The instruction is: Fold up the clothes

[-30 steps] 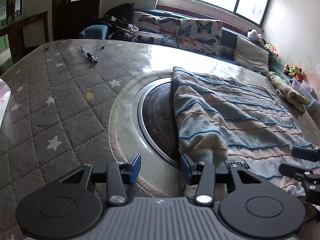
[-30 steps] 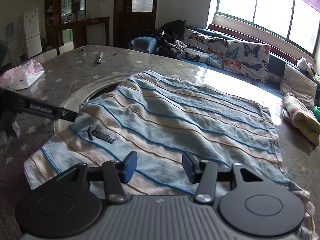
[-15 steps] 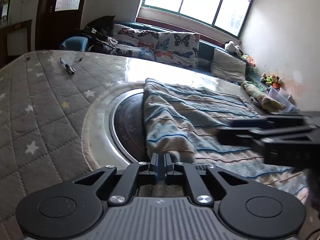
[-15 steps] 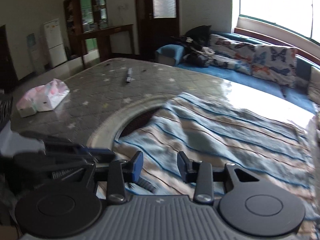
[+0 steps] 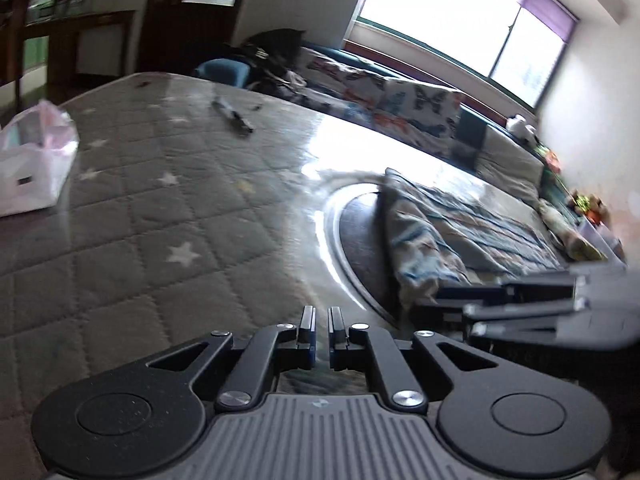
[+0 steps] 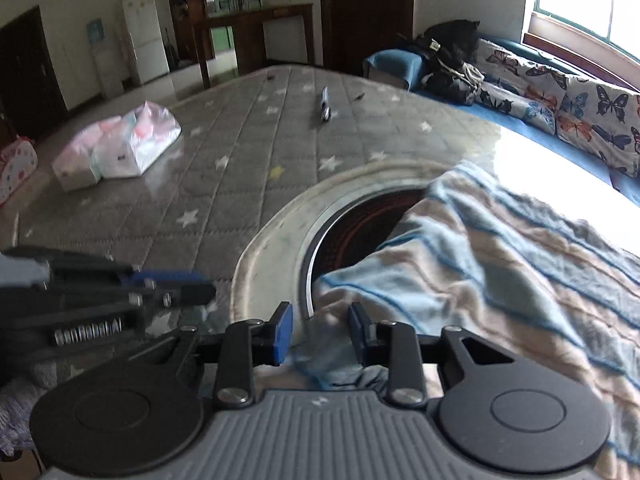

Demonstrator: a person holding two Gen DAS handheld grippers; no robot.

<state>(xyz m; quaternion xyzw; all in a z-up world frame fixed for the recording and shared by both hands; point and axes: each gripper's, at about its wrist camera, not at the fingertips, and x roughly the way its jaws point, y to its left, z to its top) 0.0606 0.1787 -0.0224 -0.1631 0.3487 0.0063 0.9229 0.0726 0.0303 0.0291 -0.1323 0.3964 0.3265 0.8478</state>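
A blue, white and tan striped garment (image 6: pixel 500 264) lies spread on the round table, partly over the dark recessed centre disc (image 6: pixel 360 224). It also shows in the left wrist view (image 5: pixel 448 232). My right gripper (image 6: pixel 319 330) is open, its jaws either side of the garment's near corner. My left gripper (image 5: pixel 319 322) is nearly shut with a thin gap and nothing visible between its jaws; it sits left of the garment over the table. Each gripper appears in the other's view: the right (image 5: pixel 520 300), the left (image 6: pixel 120 292).
The table has a grey quilted star-pattern cover (image 6: pixel 248 160). A pink-white tissue pack (image 6: pixel 120 148) lies at the left, a dark pen (image 6: pixel 325 109) further back. A butterfly-print sofa (image 6: pixel 560 92) runs behind; folded cloth (image 5: pixel 568 232) sits at the far right.
Both grippers swung left. My left gripper, shut half a second ago near the garment's corner, now shows a thin gap away from the cloth. My right gripper moved to the garment's near left corner.
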